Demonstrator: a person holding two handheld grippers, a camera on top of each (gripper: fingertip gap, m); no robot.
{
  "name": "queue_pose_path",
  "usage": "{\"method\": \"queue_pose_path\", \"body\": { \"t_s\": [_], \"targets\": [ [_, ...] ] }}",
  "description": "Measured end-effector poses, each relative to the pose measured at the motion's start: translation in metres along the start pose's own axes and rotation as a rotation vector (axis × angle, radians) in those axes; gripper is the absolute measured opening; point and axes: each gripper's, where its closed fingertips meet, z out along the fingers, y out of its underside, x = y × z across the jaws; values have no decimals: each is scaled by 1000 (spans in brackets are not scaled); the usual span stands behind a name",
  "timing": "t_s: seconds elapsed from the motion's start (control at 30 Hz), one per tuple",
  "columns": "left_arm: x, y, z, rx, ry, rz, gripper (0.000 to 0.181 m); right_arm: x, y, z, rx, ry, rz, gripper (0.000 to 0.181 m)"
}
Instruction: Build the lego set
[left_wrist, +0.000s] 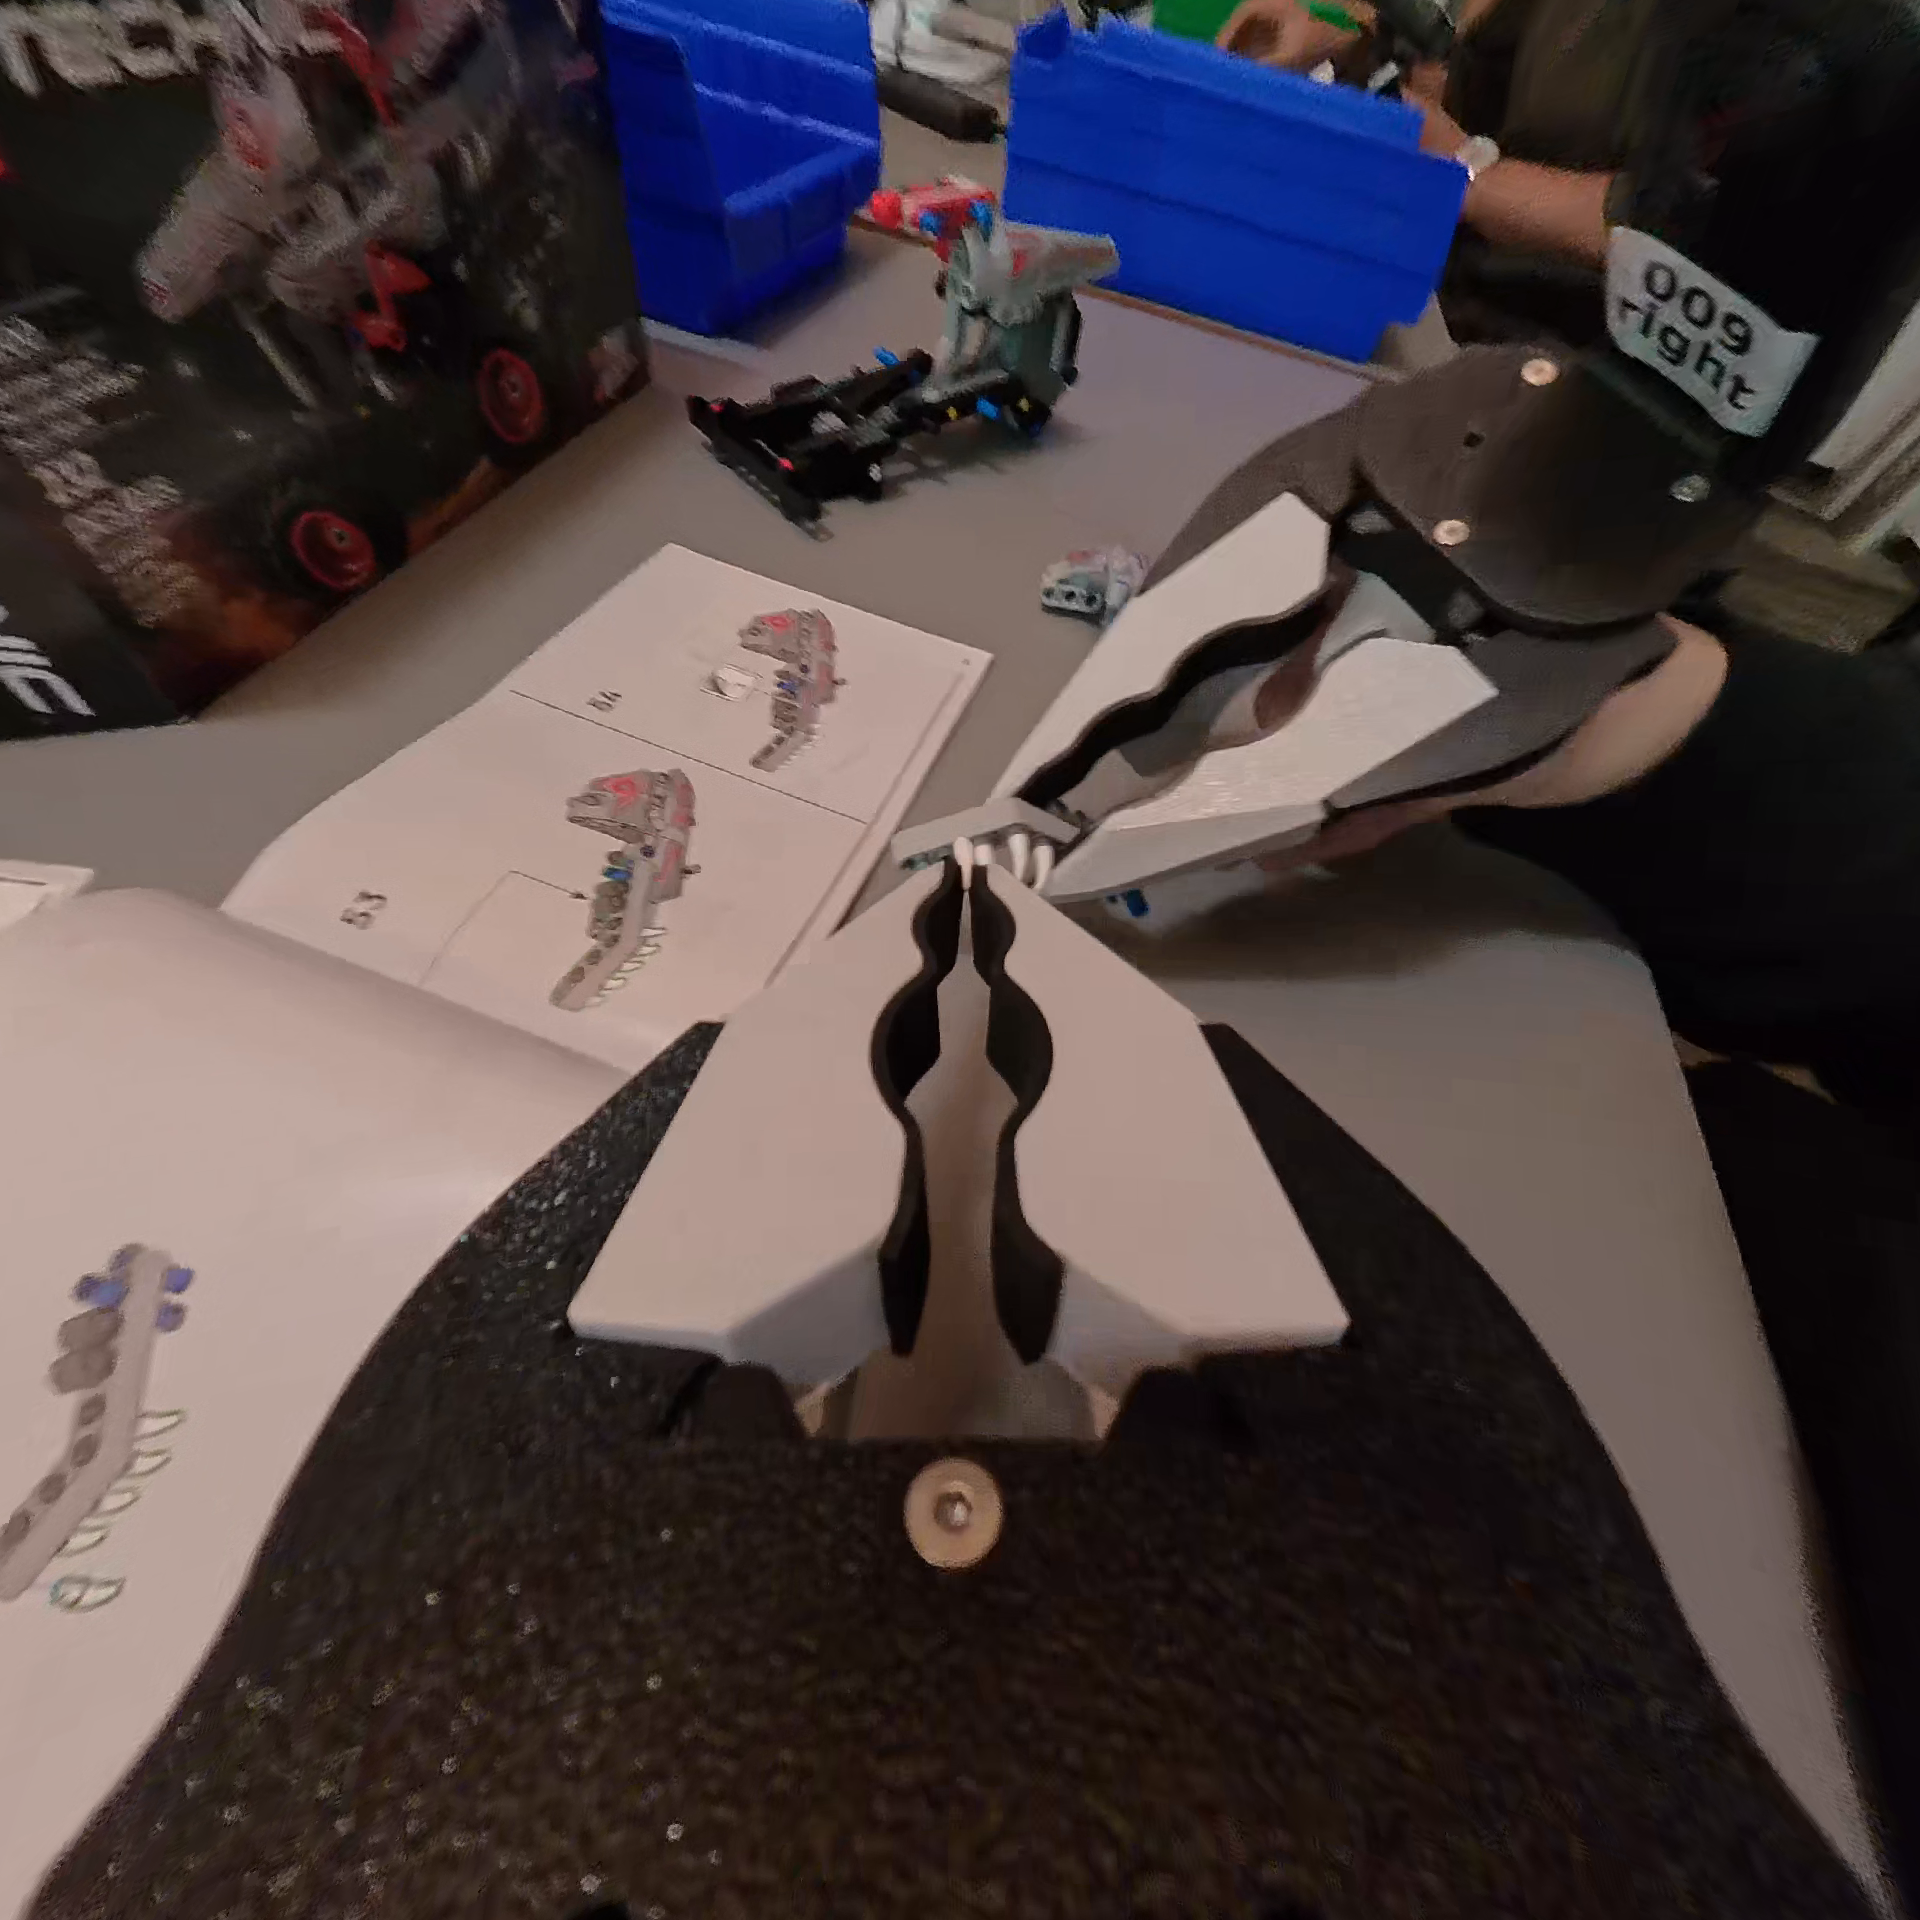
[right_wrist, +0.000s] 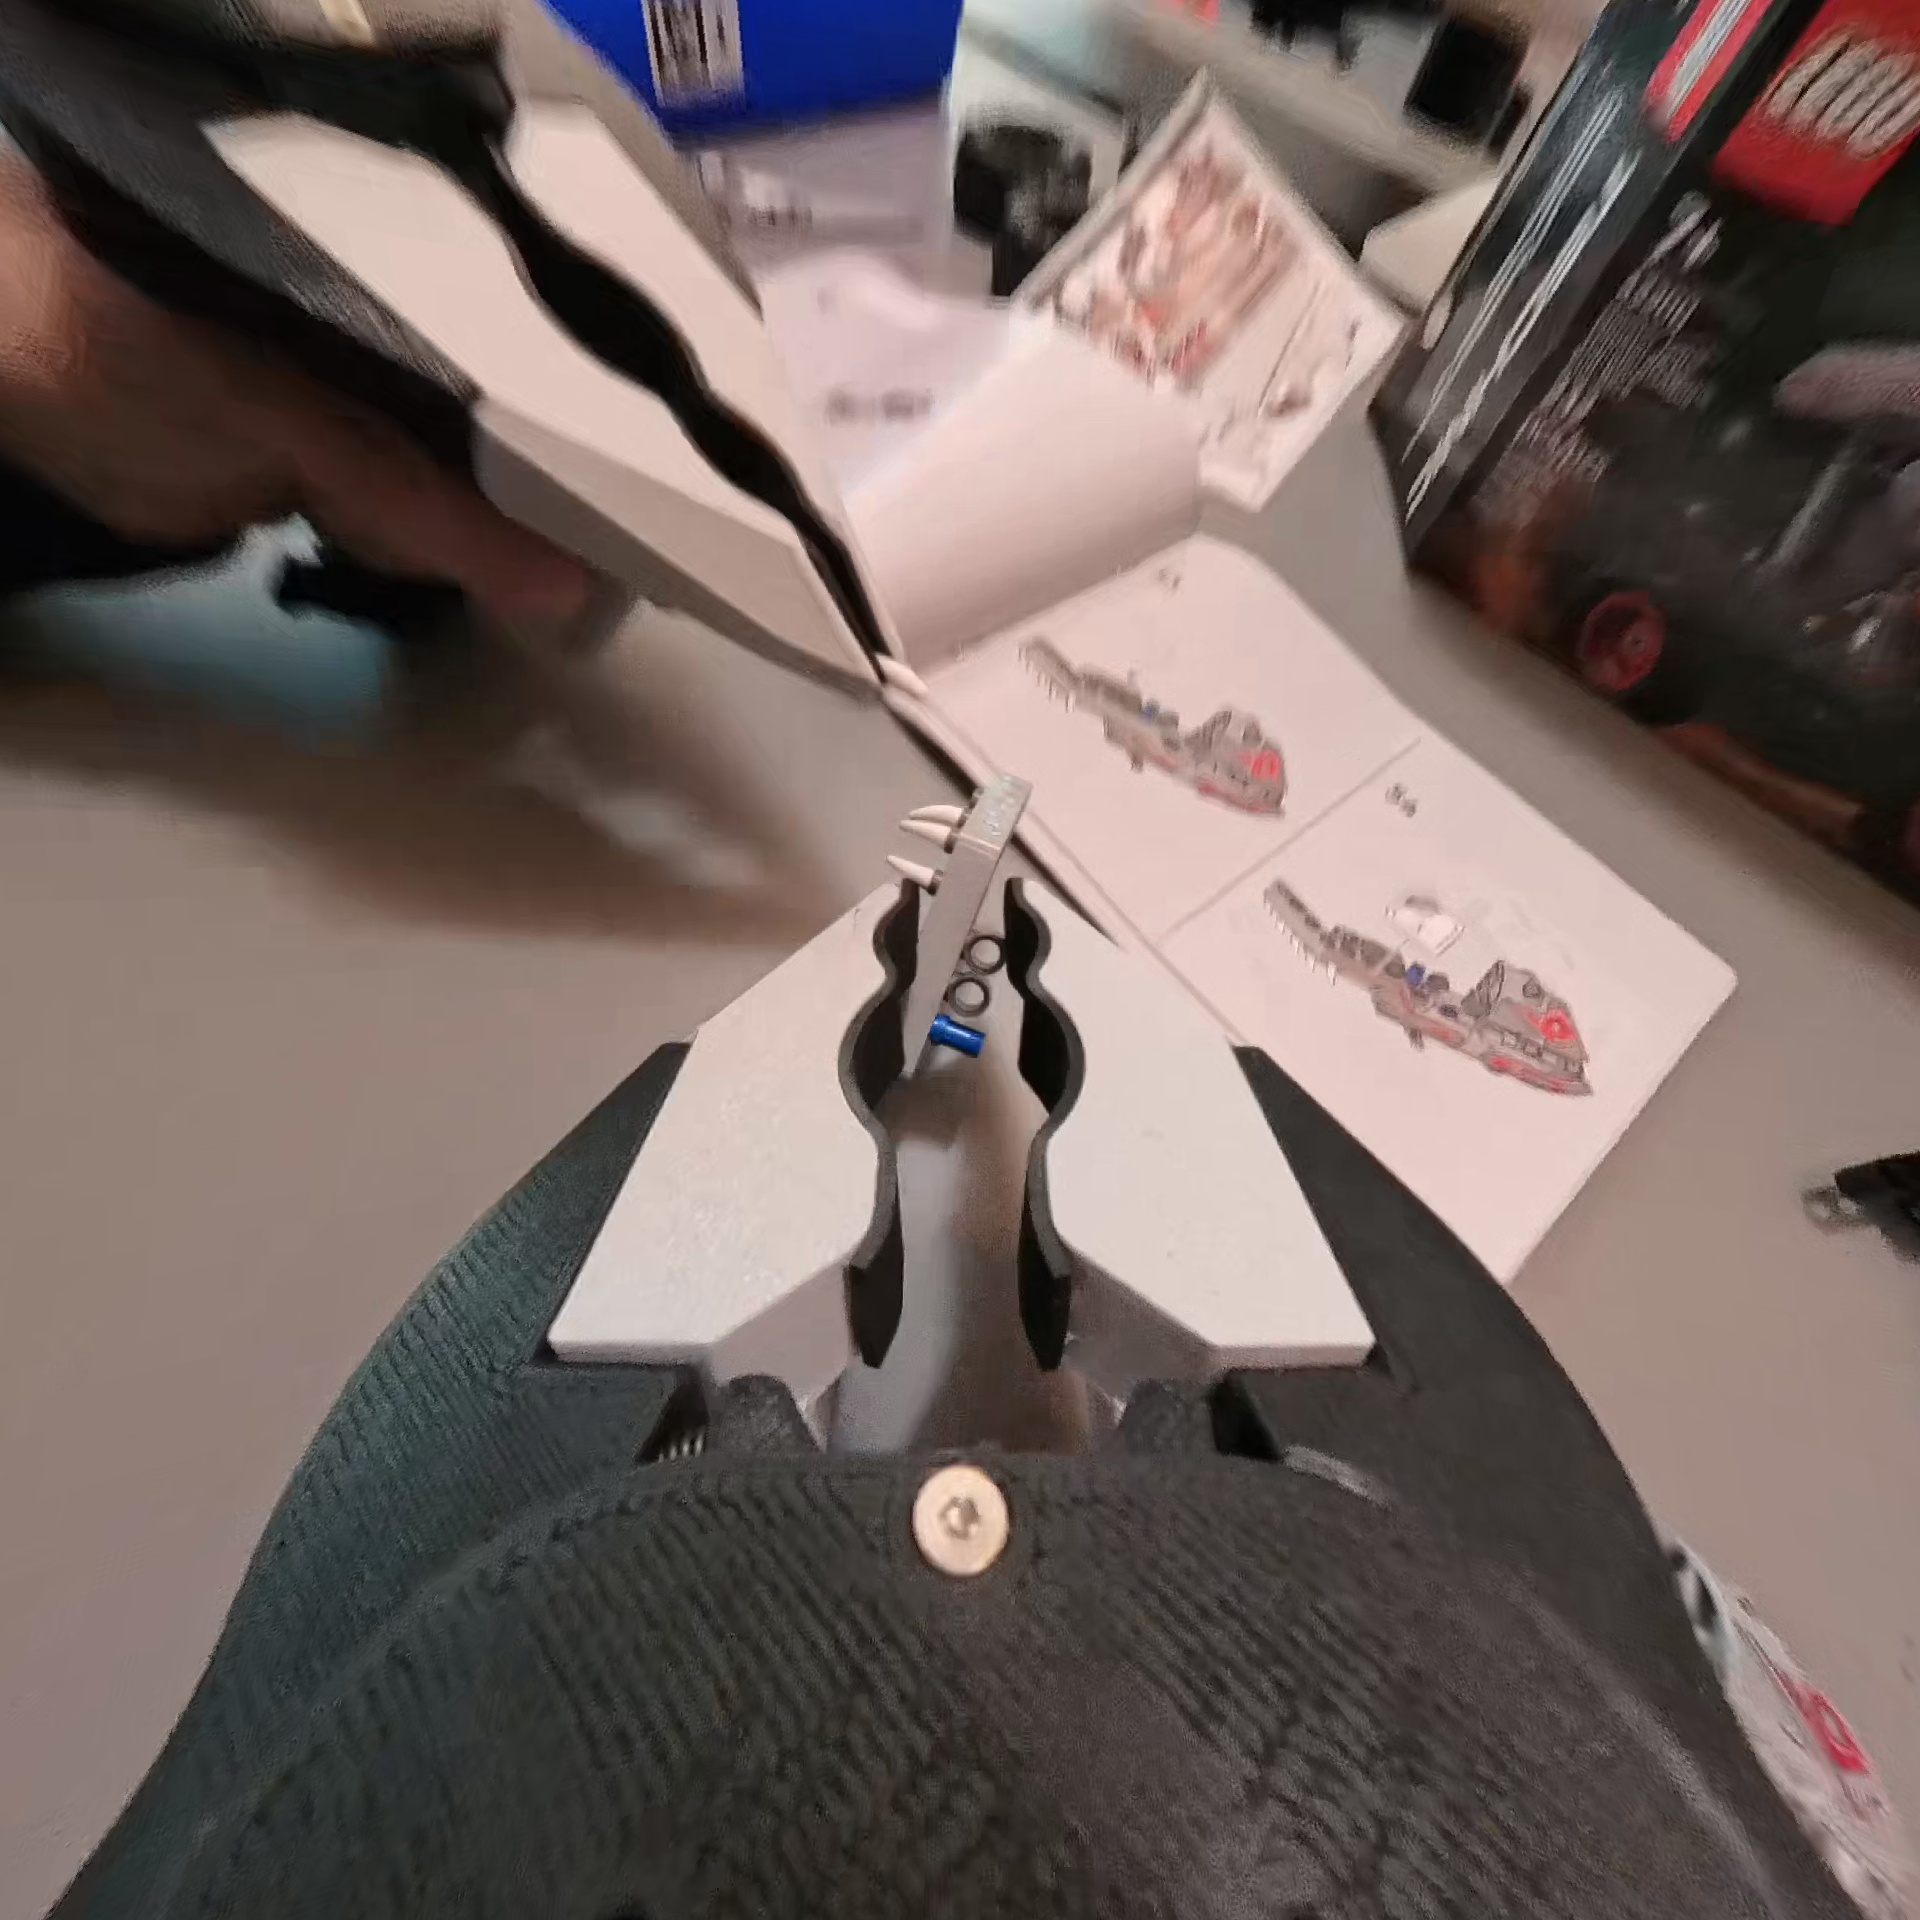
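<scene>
While the right gripper (right_wrist: 961, 914) is pinching a grey toothed beam (right_wrist: 971, 883) above the worktop (right_wrist: 312, 1039), the left gripper (left_wrist: 966, 883) is pinching one white tooth (left_wrist: 965, 858).
Four white teeth are showing on the beam, plus one blue pin (right_wrist: 954, 1033); two blue bins (left_wrist: 1226, 197) are standing behind.

Grey toothed beam (right_wrist: 979, 883) upright – white tooth (left_wrist: 965, 858) at its edge.

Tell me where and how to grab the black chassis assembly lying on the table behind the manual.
Probably best to grip the black chassis across its long black frame at the near, low end, coming down from above with the fingers straddling its narrow width. It lies flat on the grey table. The far end carries a tall grey build, which would block the fingers.
</scene>
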Motion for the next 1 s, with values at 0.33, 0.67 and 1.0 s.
{"method": "queue_pose_path", "body": {
  "t_s": [0.33,0.67,1.0],
  "targets": [
    [-3,-20,-11,145,-23,-10,0,-8,-39,-9,242,28,-2,14],
    [-1,-19,-10,156,6,-28,0,-6,-41,-10,255,50,-6,14],
    [-4,-17,-9,140,-15,-22,0,-7,-40,-6,236,70,-41,14]
  ]
}}
